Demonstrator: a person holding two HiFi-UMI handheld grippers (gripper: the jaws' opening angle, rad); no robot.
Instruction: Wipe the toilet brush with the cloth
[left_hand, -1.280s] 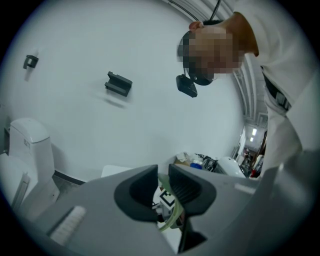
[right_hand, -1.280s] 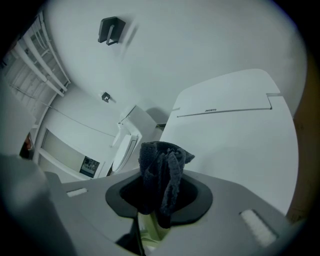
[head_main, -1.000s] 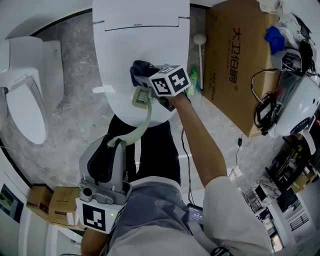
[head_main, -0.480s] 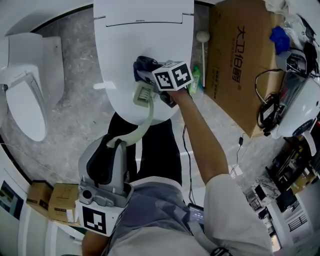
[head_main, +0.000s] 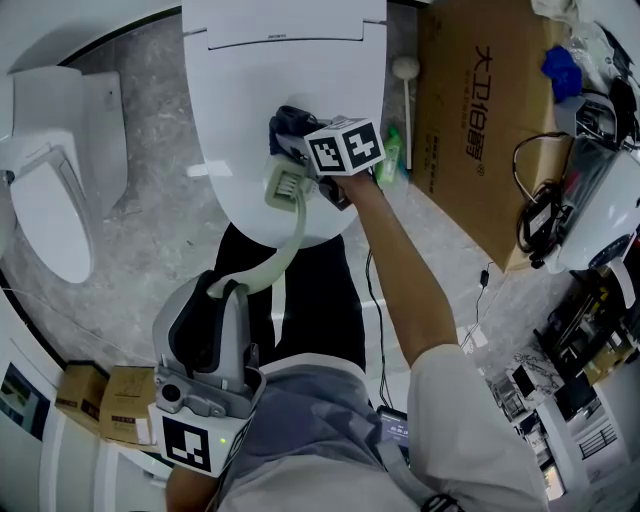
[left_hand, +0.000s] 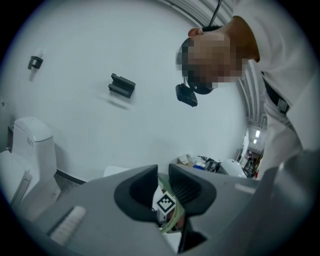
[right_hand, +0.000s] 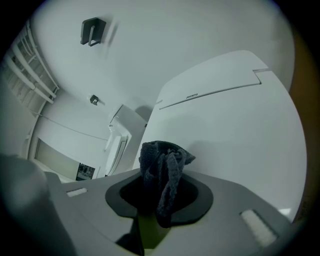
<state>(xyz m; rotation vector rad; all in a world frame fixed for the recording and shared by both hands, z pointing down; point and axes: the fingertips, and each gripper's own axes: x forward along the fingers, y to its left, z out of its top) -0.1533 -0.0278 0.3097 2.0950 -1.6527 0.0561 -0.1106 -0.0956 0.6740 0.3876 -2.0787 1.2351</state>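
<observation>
Left claw (head_main: 225, 288) is low in the head view, closed narrow on the end of the toilet brush (head_main: 285, 187) handle. In the left gripper view the pale green handle (left_hand: 169, 221) sits pinched between the two dark pads of the claw (left_hand: 162, 182).

The brush runs up and forward in a curve. Its flat ribbed head hangs over the closed toilet lid (head_main: 250, 90), near the front edge.

Right claw (head_main: 296, 143) is clamped on the cloth (head_main: 287, 124), a dark bunched wad. In the right gripper view the cloth (right_hand: 162, 165) sticks up out of the shut pads of the claw (right_hand: 162, 194) and fills them. A sliver of pale green brush (right_hand: 149, 232) shows just below the claw.

The cloth sits just above the brush head and right beside it. Contact looks likely, but I cannot tell for sure from the head view.

Progress: both pickups are done, brush in one claw and cloth in the other, and the two are brought together at the head end. I judge this as wiping under way or just starting at the head. No view shows how clean the brush is. The long handle between the two claws shows no cloth on it, so that part is probably left, and then both things have to be set down.

Off task: cardboard box (head_main: 480, 120) to the right, second toilet (head_main: 45, 200) to the left.
</observation>
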